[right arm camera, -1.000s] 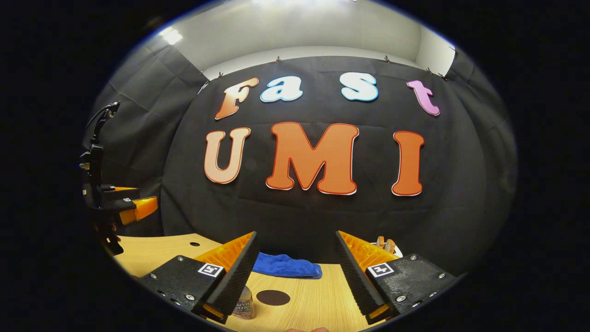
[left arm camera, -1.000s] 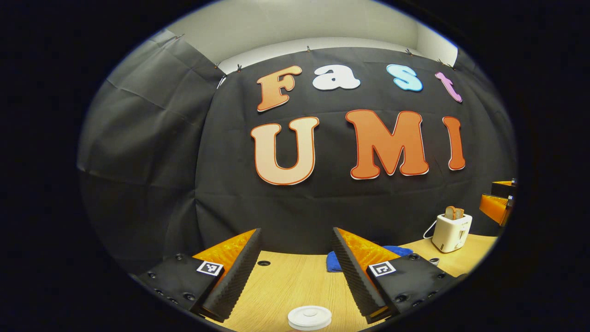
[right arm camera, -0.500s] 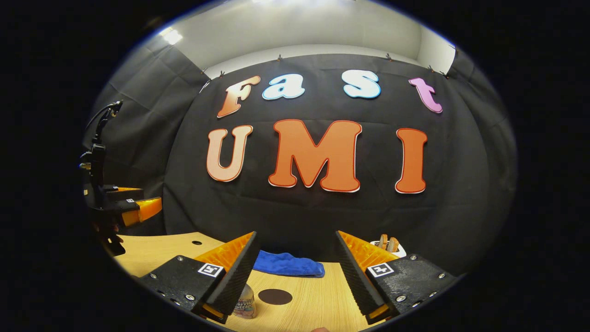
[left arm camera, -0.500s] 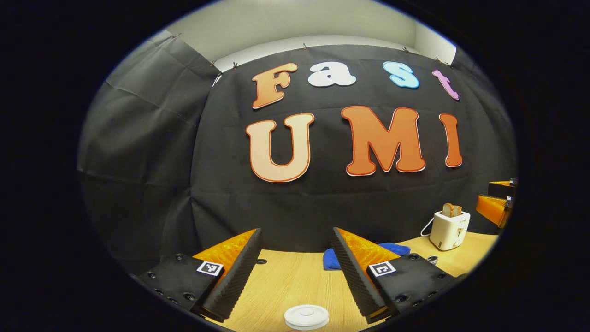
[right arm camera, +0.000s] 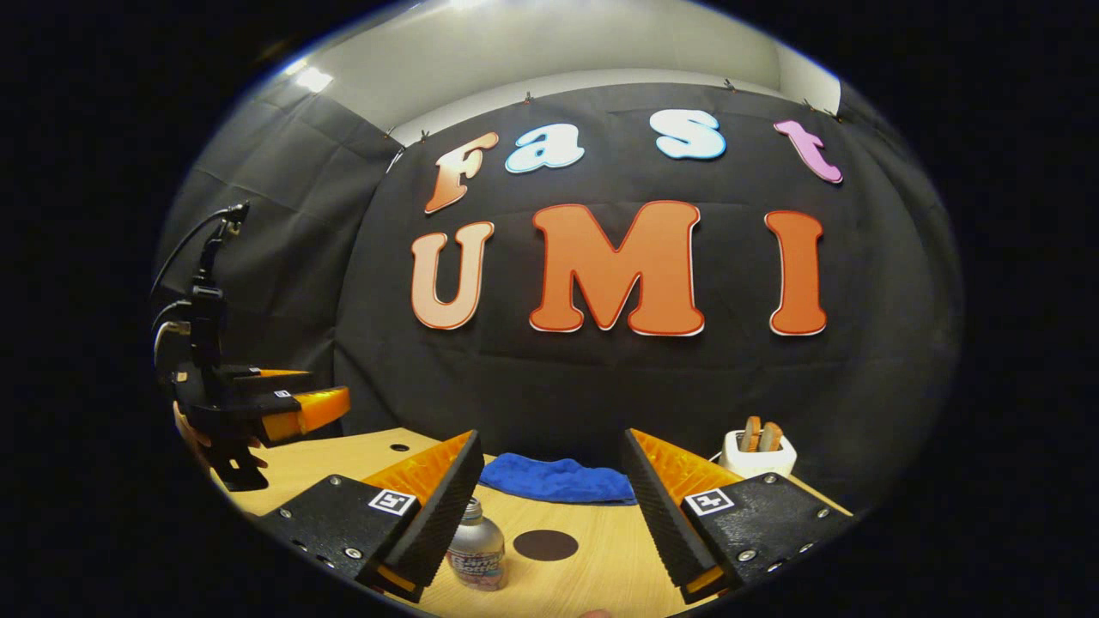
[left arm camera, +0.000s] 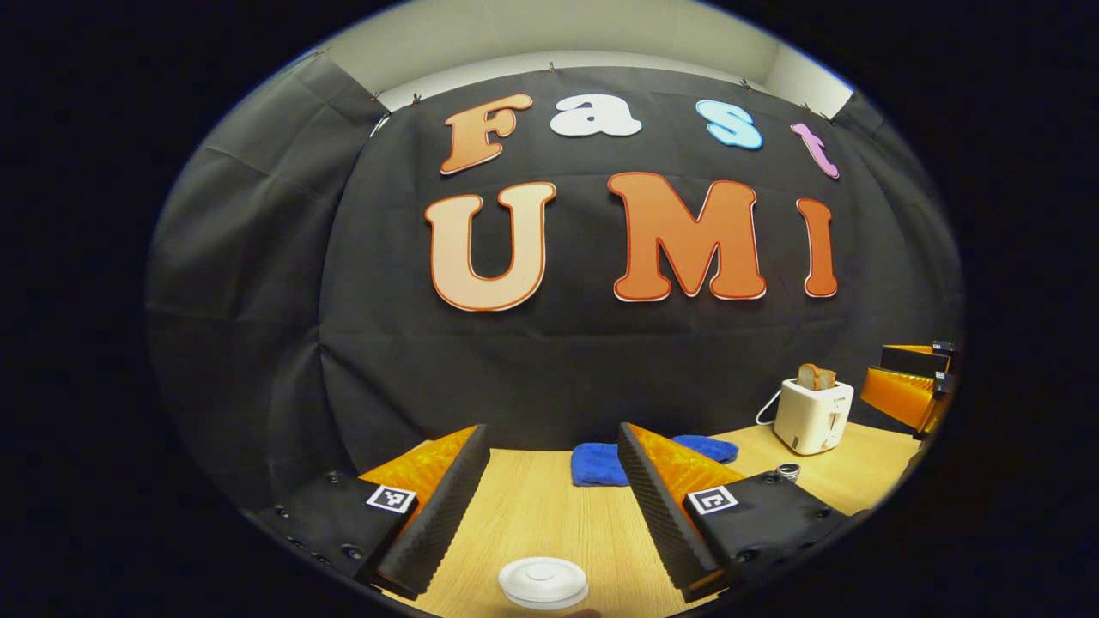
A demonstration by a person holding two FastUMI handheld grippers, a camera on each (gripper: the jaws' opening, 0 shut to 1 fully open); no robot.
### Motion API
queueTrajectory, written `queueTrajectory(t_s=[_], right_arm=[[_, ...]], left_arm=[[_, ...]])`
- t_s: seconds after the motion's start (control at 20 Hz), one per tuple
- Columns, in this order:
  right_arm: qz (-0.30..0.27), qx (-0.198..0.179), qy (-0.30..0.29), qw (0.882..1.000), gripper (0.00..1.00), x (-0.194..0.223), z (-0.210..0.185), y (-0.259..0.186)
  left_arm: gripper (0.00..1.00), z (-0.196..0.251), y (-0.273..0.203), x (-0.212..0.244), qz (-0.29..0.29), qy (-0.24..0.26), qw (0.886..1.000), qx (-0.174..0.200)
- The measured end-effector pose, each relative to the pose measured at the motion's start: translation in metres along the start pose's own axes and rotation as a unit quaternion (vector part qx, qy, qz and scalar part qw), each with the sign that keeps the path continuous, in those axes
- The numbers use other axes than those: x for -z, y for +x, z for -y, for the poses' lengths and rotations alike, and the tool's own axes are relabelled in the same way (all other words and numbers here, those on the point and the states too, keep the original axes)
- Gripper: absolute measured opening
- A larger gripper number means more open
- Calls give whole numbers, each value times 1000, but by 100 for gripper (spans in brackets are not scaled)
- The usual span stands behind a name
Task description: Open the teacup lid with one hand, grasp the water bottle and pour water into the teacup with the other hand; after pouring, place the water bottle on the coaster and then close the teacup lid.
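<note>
In the left gripper view, the white round teacup lid [left arm camera: 543,582] sits on the wooden table just below and ahead of my left gripper [left arm camera: 549,481], which hovers open above it. In the right gripper view, a small silver water bottle [right arm camera: 477,554] stands upright by the inner side of the left finger of my open right gripper [right arm camera: 549,481]. A dark round coaster [right arm camera: 550,544] lies flat on the table just right of the bottle, between the fingers. The left gripper [right arm camera: 292,412], held by a hand, hangs over the table at far left.
A folded blue cloth [right arm camera: 554,479] lies at the back of the table [right arm camera: 592,566] near the wall. A white toaster [left arm camera: 812,415] with bread slices stands at the right rear. A small metal ring [left arm camera: 786,470] rests near it.
Both views have tipped downward and shifted. The lid has slid left in the left view; the bottle and coaster now show more fully between the right fingers. Both grippers stay open.
</note>
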State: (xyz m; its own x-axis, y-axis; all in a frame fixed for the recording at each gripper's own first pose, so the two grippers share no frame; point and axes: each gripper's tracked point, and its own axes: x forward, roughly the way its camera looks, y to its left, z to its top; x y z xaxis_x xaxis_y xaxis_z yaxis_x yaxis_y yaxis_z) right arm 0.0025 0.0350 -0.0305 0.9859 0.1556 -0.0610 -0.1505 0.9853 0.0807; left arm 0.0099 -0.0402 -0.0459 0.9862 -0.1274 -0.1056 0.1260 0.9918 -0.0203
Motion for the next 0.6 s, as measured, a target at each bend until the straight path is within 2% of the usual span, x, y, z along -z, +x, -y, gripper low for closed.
queueTrajectory(t_s=[0.25, 0.6], right_arm=[[-4, -31, -9, 999, 98, 14, -19, -1], [-68, -80, -31, 994, 98, 73, -47, 1]], left_arm=[[100, 7, 7, 38, -38, -7, 999, 8], [99, 8, 5, 102, -100, -7, 995, 20]])
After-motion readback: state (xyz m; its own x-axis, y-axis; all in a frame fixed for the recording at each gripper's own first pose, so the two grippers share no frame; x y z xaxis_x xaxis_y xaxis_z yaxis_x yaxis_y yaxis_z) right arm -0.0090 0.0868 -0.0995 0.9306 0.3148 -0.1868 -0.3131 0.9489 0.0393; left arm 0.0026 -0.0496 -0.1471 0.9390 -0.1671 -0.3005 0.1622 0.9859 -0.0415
